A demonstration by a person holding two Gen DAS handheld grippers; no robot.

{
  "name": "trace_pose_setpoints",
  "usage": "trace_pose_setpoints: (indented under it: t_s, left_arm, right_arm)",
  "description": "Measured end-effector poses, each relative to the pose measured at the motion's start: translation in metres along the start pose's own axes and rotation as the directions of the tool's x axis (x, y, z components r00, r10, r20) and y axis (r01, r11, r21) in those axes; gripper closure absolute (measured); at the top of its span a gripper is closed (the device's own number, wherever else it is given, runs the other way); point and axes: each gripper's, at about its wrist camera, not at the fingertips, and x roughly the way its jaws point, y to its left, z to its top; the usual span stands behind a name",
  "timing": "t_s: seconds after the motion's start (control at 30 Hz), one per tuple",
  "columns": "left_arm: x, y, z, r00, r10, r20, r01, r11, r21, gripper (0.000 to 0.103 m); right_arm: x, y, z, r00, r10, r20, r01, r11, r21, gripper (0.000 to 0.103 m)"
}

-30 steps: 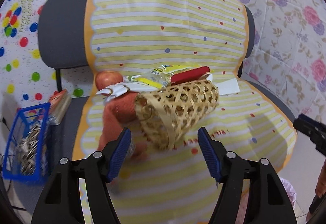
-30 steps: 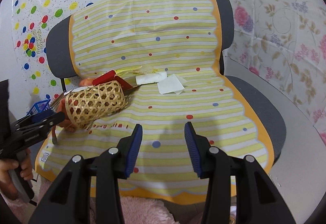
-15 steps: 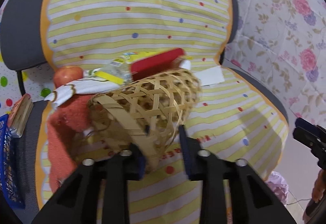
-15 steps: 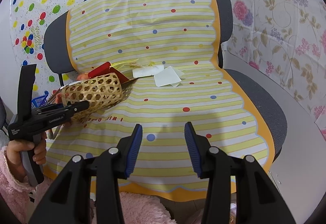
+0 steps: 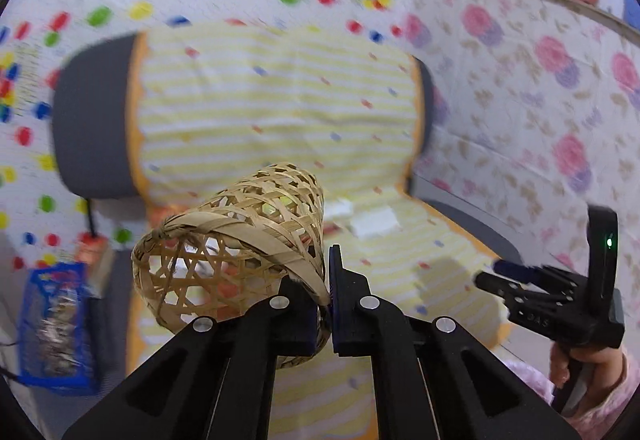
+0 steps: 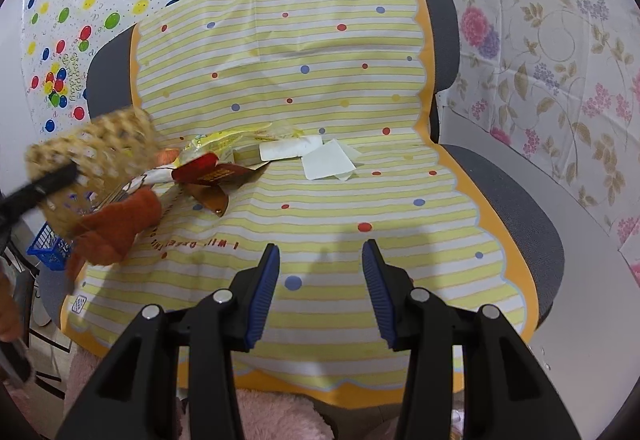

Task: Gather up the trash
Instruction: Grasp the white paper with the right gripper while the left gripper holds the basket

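Lifted off the seat since the earlier frame, the woven basket [image 5: 228,252] now hangs in the air, tipped on its side, from the left claw [image 5: 326,304], whose jaws have just been closing and now pinch only the flat rim band between the pads. In the right wrist view the basket shows blurred at the left edge, above the orange cloth [image 6: 116,228] it was lying against.

The right claw [image 6: 320,280] hovers over the striped seat cover [image 6: 360,200], jaws partly apart and holding nothing. The trash is on the seat near the backrest: a red wrapper [image 6: 212,172], a yellow packet [image 6: 212,142] behind it, and white paper scraps [image 6: 328,160] just beside them.

The main risk, as I judge it, is the grip. A thin strip of cane held at one point gives the basket room to swing or twist, and a quick move could let it slip out or bend the weave. The mouth faces sideways, so anything dropped in now could slide back out; it needs turning mouth-up first. The flat paper scraps lie flush on the cover, and the right claw may pinch the cover along with them or push them away. The orange cloth may not be trash at all.
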Motion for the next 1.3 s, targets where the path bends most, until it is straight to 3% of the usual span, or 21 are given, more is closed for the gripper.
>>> trace_pose_setpoints:
  t_s: [0.1,0.27,0.43,0.5,0.57,0.7,0.83,1.07,1.13,1.2,1.3]
  left_arm:
    - [0.003,0.013,0.007,0.996,0.093,0.009,-0.093,0.996,0.006,0.097]
    - [0.018,0.043,0.014,0.988,0.153,-0.006,-0.153,0.987,-0.044,0.097]
    - [0.025,0.065,0.02,0.986,0.165,-0.013,-0.165,0.984,-0.07,0.097]
    - [0.027,0.069,0.024,0.986,0.167,-0.002,-0.167,0.983,-0.074,0.097]
    - [0.029,0.071,0.028,0.986,0.166,0.004,-0.165,0.983,-0.074,0.097]
    - [0.048,0.071,0.025,0.988,0.151,-0.023,-0.152,0.986,-0.069,0.097]
    - [0.068,0.068,0.016,0.99,0.126,-0.068,-0.132,0.988,-0.083,0.097]
    - [0.081,0.065,0.012,0.987,0.127,-0.094,-0.134,0.988,-0.076,0.097]
    - [0.083,0.064,0.012,0.987,0.127,-0.098,-0.134,0.988,-0.074,0.097]
    - [0.082,0.062,0.011,0.987,0.124,-0.101,-0.132,0.989,-0.071,0.097]
    - [0.076,0.058,0.008,0.988,0.121,-0.1,-0.128,0.99,-0.062,0.097]
  right_arm:
    - [0.014,0.005,0.011,1.0,0.0,0.004,0.0,1.0,-0.006,0.056]
    - [0.04,0.018,0.033,0.999,0.038,0.003,-0.038,0.999,-0.021,0.056]
    - [0.064,0.029,0.054,0.999,0.039,0.008,-0.039,0.998,-0.043,0.056]
    - [0.071,0.027,0.061,1.0,0.02,0.019,-0.019,0.999,-0.044,0.051]
    - [0.08,0.021,0.065,1.0,-0.005,0.019,0.006,0.999,-0.053,0.046]
    - [0.113,0.0,0.066,0.998,-0.06,-0.009,0.059,0.995,-0.085,0.046]
    - [0.147,-0.02,0.069,0.997,-0.043,-0.058,0.039,0.996,-0.076,0.047]
    - [0.185,-0.031,0.087,0.994,0.001,-0.107,-0.011,0.996,-0.091,0.055]
    - [0.193,-0.029,0.089,0.991,0.017,-0.136,-0.031,0.994,-0.103,0.069]
    - [0.193,-0.026,0.086,0.986,0.05,-0.16,-0.068,0.992,-0.108,0.096]
    - [0.174,-0.019,0.078,0.987,0.073,-0.142,-0.091,0.988,-0.125,0.1]
